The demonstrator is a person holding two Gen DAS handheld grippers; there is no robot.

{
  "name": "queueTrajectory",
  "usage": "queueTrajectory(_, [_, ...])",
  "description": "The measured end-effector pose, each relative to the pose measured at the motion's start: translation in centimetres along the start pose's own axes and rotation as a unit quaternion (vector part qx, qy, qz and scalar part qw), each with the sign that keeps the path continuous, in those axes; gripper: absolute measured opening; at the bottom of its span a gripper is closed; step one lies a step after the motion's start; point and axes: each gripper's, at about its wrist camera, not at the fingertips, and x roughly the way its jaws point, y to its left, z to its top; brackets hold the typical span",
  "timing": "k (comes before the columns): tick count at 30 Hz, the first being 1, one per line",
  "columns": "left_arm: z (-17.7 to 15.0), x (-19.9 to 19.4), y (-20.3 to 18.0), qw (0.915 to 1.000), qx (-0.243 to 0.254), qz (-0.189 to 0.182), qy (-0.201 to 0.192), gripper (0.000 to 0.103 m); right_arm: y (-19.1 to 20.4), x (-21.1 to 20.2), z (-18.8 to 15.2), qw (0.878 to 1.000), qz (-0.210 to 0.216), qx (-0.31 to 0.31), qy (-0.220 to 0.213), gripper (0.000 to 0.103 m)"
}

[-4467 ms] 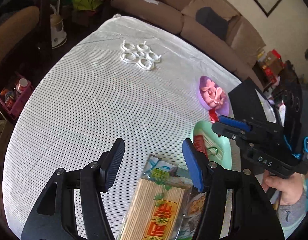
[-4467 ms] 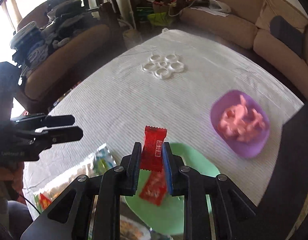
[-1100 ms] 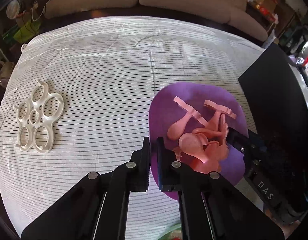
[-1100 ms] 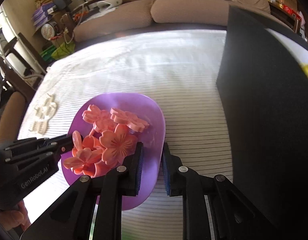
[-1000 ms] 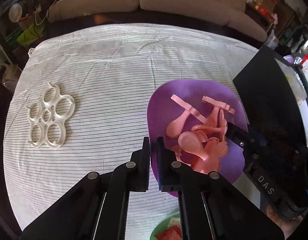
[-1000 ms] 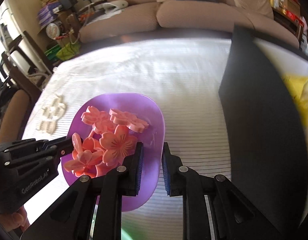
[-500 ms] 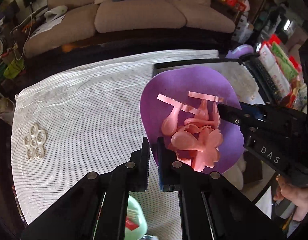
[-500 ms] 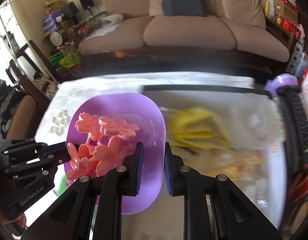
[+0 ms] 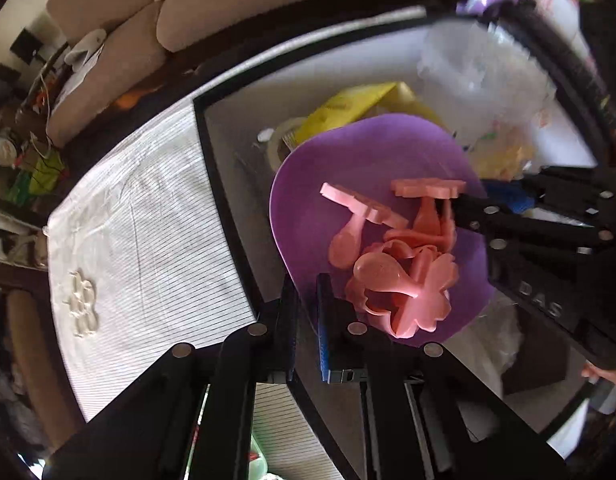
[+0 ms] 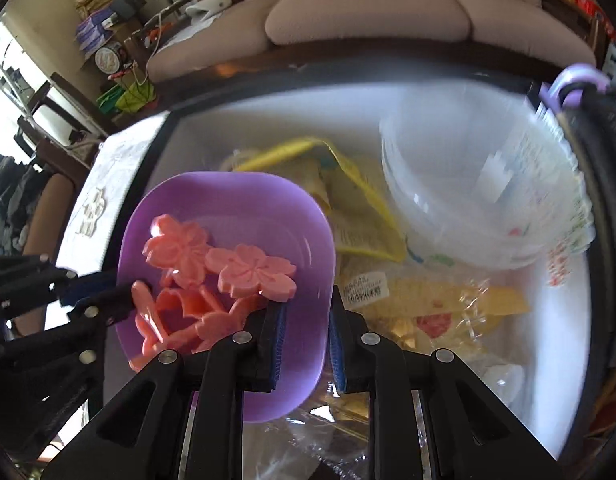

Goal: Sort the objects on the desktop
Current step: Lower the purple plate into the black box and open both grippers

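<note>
1. I see the purple dish (image 10: 227, 216) held between both grippers, over the near-left corner of the black-rimmed bin (image 10: 167, 128), clear of its contents.
2. The right gripper (image 10: 305, 344) pinches the dish's right rim, wall between its pads.
3. The left gripper (image 9: 305, 320) sits on the opposite rim; its jaws are opening, rim between them, and I can't tell whether the pads press.
4. Pink flower pieces (image 10: 227, 272) lie heaped toward the dish's near side.
5. My judgement: bin interior lies directly below; lowering straight down is what's left.
6. Striped tablecloth (image 9: 147, 220) lies outside the bin's left wall.
</note>
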Motion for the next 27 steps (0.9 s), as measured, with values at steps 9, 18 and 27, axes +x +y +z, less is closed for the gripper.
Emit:
queueTrajectory(9, [0.1, 0.6, -0.9, 0.9993, 0.014, 0.033, 0.012, 0.017, 1.1, 0.5, 0.3, 0.999, -0.026, -0.036, 0.007, 0.023])
queueTrajectory(18, [-1.0, -3.3, 1.0, 0.9996, -0.016, -0.015, -0.015, 0.037, 0.2, -1.4, -0.1, 0.999, -0.019, -0.016, -0.021, 0.052])
queueTrajectory(27, [-4.8, -7.7, 4.4, 0.9961, -0.041, 0.024, -0.073, 0.064, 0.8, -4.4, -1.0, 0.998, -0.017, 0.007, -0.055, 0.052])
